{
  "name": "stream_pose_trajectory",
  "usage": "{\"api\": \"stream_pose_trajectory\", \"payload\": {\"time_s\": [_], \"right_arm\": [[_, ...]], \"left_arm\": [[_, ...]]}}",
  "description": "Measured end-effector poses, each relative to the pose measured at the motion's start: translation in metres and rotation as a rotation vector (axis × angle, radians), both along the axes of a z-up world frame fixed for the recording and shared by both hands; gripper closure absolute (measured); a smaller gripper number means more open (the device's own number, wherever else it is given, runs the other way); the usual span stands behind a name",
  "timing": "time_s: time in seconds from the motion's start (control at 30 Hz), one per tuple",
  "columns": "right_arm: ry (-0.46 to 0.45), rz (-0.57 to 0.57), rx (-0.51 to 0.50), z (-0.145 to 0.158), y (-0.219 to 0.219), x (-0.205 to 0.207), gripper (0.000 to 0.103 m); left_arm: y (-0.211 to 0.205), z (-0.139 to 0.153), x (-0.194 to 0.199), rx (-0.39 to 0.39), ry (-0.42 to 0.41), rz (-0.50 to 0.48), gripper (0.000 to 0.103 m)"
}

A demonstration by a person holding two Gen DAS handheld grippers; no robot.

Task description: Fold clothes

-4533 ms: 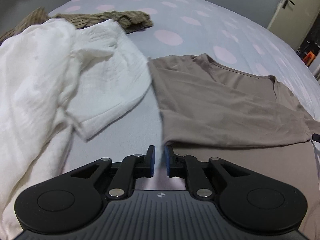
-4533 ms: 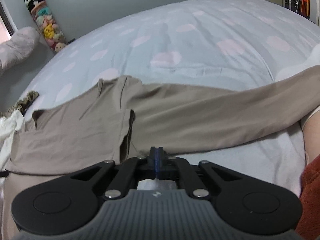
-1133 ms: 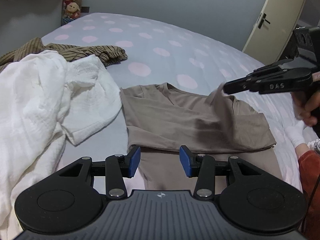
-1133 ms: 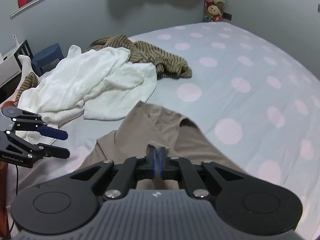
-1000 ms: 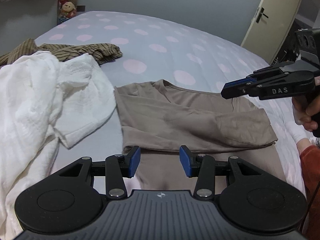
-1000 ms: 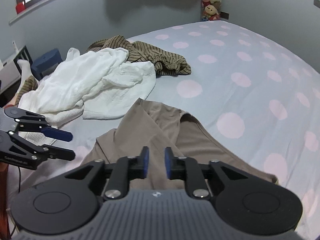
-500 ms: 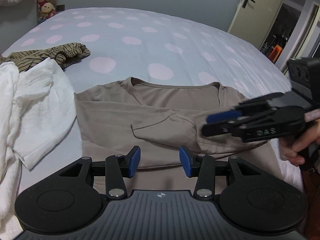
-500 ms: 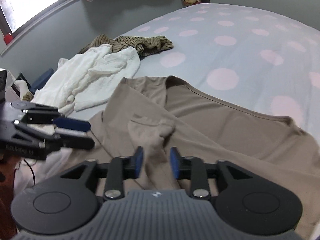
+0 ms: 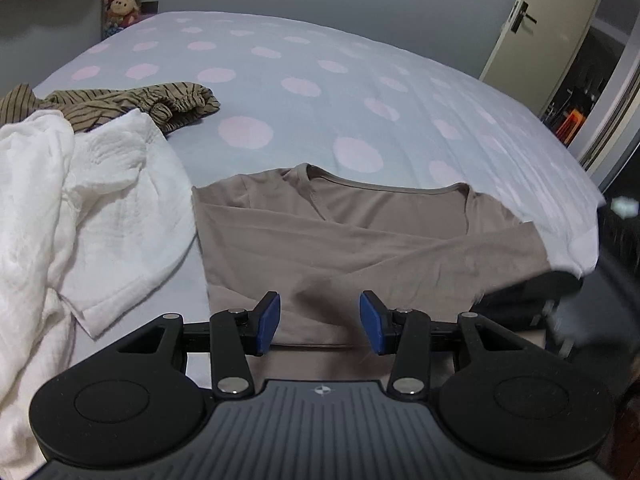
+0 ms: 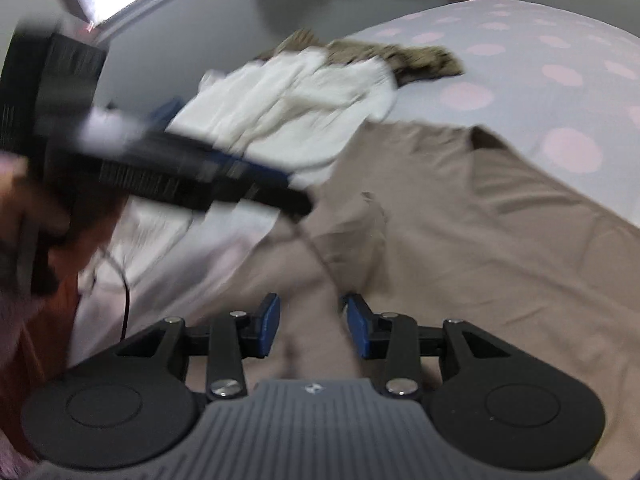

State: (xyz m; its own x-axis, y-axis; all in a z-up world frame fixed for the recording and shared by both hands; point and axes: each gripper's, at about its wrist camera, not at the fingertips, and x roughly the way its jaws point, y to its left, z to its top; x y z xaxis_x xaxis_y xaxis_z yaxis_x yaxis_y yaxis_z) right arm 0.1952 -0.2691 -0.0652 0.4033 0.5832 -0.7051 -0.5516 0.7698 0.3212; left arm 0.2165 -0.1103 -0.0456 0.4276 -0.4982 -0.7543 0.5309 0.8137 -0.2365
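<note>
A taupe long-sleeved top [image 9: 360, 240] lies flat on the polka-dot bed, both sleeves folded across its body. My left gripper [image 9: 319, 322] is open just above the top's near part, nothing between its blue pads. My right gripper [image 10: 313, 322] is open too, low over the same top [image 10: 480, 240], its fingers empty. In the right wrist view the left gripper [image 10: 260, 188] shows blurred at the left, held by a hand. In the left wrist view the right gripper shows only as a dark blur at the right edge.
A crumpled white garment [image 9: 80, 220] lies left of the top, and a striped brown garment [image 9: 132, 104] beyond it. The polka-dot bed [image 9: 320, 92] stretches far behind. A door [image 9: 532, 28] stands at the back right. Stuffed toys [image 9: 120, 4] sit in the far left corner.
The right gripper let go of the sleeve, which now lies across the top, and dropped low to the right. Both grippers stand open; the left one swung back left.
</note>
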Motion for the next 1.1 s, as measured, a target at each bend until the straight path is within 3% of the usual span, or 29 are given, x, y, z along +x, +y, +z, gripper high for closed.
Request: {"api": "stream_pose_trajectory", "payload": {"time_s": [0.2, 0.4, 0.6, 0.67, 0.7, 0.73, 0.87, 1.1], "right_arm": [[-0.007, 0.004, -0.072, 0.002, 0.003, -0.022, 0.062], [-0.048, -0.145, -0.168, 0.018, -0.046, -0.046, 0.057], [-0.018, -0.372, -0.092, 0.015, -0.116, -0.065, 0.056], [-0.023, -0.407, -0.079, 0.017, -0.129, -0.07, 0.056], [-0.028, -0.422, -0.077, 0.018, -0.134, -0.074, 0.056], [-0.035, -0.438, -0.074, 0.02, -0.139, -0.077, 0.056], [-0.048, -0.484, -0.085, 0.022, -0.155, -0.09, 0.054], [-0.035, -0.622, -0.169, 0.009, -0.188, -0.115, 0.05]], "left_arm": [[-0.01, -0.007, 0.003, 0.017, 0.009, -0.026, 0.055], [-0.022, -0.03, 0.019, 0.062, 0.015, -0.01, 0.058], [-0.045, -0.048, 0.016, 0.203, -0.08, -0.036, 0.063], [-0.046, -0.051, 0.017, 0.206, -0.076, -0.023, 0.063], [-0.047, -0.051, 0.016, 0.205, -0.081, -0.02, 0.068], [-0.048, -0.049, 0.014, 0.211, -0.097, -0.017, 0.081], [-0.054, -0.033, 0.004, 0.212, -0.16, -0.017, 0.095], [-0.074, 0.037, -0.01, 0.067, -0.198, -0.055, 0.1]]}}
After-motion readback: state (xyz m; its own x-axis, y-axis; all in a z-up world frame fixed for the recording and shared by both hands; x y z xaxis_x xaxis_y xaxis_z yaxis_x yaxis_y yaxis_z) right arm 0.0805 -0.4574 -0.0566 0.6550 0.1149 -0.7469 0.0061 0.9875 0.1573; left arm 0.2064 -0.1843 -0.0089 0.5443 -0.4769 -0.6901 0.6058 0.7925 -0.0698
